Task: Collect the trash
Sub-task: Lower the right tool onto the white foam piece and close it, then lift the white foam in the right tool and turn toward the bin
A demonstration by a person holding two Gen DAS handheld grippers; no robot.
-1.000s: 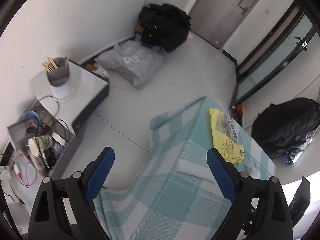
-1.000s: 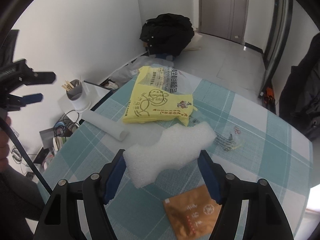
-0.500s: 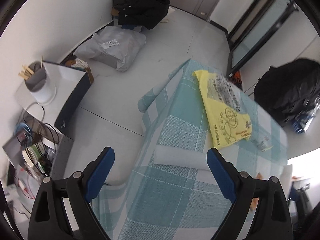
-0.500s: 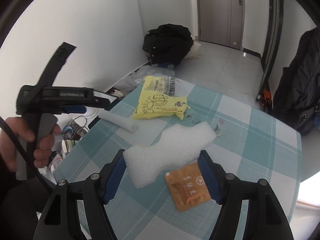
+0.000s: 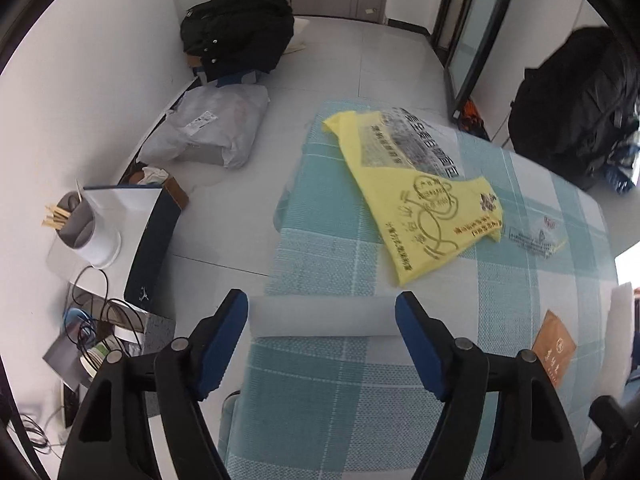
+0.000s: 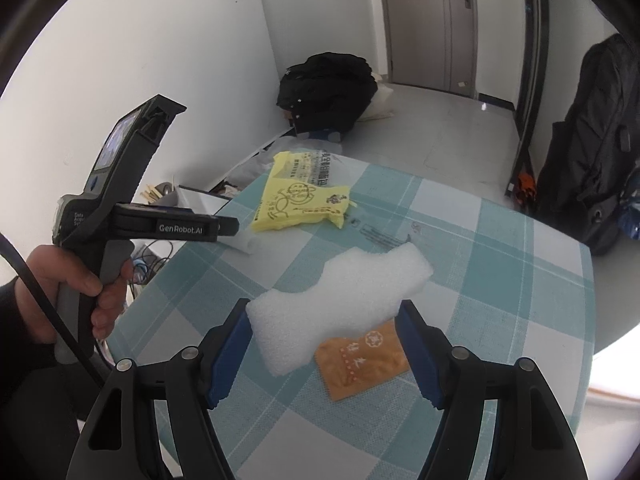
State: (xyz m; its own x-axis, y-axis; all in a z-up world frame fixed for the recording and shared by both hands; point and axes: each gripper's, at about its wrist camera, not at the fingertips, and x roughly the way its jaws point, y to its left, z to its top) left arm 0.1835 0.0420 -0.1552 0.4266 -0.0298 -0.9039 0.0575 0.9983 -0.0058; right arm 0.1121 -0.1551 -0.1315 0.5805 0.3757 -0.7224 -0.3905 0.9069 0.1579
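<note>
The fingers (image 5: 418, 334) of the left gripper (image 5: 322, 330) are closing around a white roll (image 5: 320, 322) that lies between them near the table's edge, though the pads do not yet press on it. The right gripper (image 6: 324, 344) is clamped on a white foam piece (image 6: 340, 292), holding it above the checked tablecloth (image 6: 500, 280). A brown packet (image 6: 362, 360) and a yellow bag (image 5: 424, 208) lie on the cloth, apart from both grippers. The roll looks light and round, so uneven contact from one finger could likely nudge it off the edge to the floor. The soft foam could also slip if the grip loosens.
</note>
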